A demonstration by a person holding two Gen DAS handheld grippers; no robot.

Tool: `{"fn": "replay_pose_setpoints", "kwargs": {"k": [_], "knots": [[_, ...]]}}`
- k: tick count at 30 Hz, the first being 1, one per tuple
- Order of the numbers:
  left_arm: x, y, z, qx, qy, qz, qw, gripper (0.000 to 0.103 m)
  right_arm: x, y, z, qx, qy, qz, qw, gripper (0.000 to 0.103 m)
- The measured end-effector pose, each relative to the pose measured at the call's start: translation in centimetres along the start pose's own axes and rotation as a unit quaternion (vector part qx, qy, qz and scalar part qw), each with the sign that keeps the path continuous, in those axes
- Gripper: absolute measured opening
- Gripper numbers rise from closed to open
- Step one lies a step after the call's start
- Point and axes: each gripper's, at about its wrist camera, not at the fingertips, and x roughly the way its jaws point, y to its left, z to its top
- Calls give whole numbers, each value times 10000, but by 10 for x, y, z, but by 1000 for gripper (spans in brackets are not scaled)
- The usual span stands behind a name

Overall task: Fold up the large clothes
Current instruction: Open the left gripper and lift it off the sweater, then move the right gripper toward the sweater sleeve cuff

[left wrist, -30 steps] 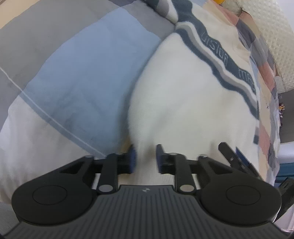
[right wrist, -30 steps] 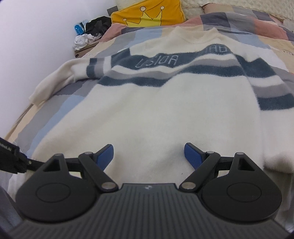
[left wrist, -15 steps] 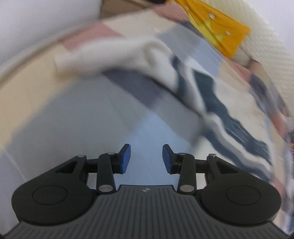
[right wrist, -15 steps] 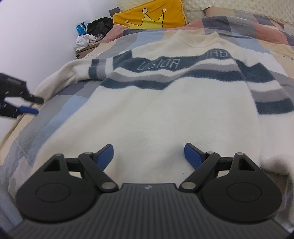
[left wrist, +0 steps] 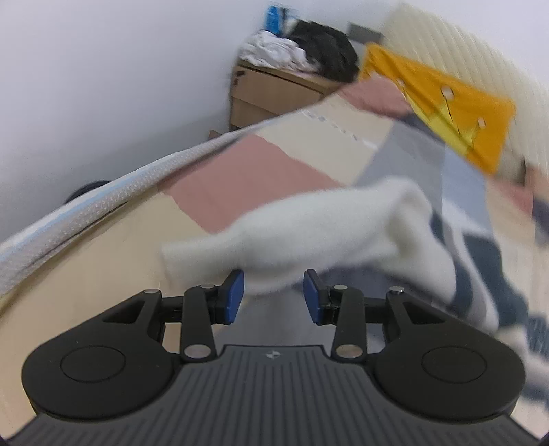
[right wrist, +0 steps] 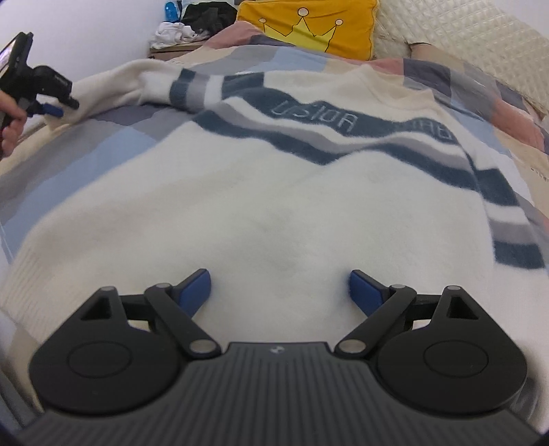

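A cream sweater with navy and grey stripes lies flat, front up, on the patchwork bedcover. My right gripper hovers over its lower body near the hem. Its jaws are opening wide, with fabric beneath them and nothing pinched. The sweater's left sleeve stretches toward the bed's edge. My left gripper is open right at that sleeve's lower edge, with fluffy fabric just past the fingertips and the pads not pressing on it. The left gripper also shows in the right wrist view beside the cuff, held by a hand.
A yellow crown pillow leans on the quilted headboard. A cardboard box piled with clothes stands by the white wall past the bed's corner. The mattress edge runs just left of the sleeve.
My left gripper swung away from the sweater's hem up to the left sleeve's cuff and opened wider. The right gripper shifted slightly and rolled, its jaws spreading a little.
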Motion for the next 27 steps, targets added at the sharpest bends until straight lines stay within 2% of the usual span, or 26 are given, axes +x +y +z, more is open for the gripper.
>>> {"fn": "replay_pose_setpoints", "kwargs": {"k": [2,6,11,15,21,27], "knots": [[10,7,10,-87,-133,20,9999,44,0,-4,1,172,-39,49,9998,90],[42,16,27,54,-316,173,9993,44,1,-10,4,439,-32,128,9989,90],[93,39,44,-537,-187,430,9975,44,9,6,4,-15,84,-73,9999,91],[117,40,52,-289,-216,506,9981,44,13,5,6,40,167,-110,9998,91],[124,28,54,173,-81,686,9975,44,16,10,9,40,283,-231,9993,92],[105,16,58,156,155,733,9971,47,15,10,9,35,259,-227,9994,92]]}}
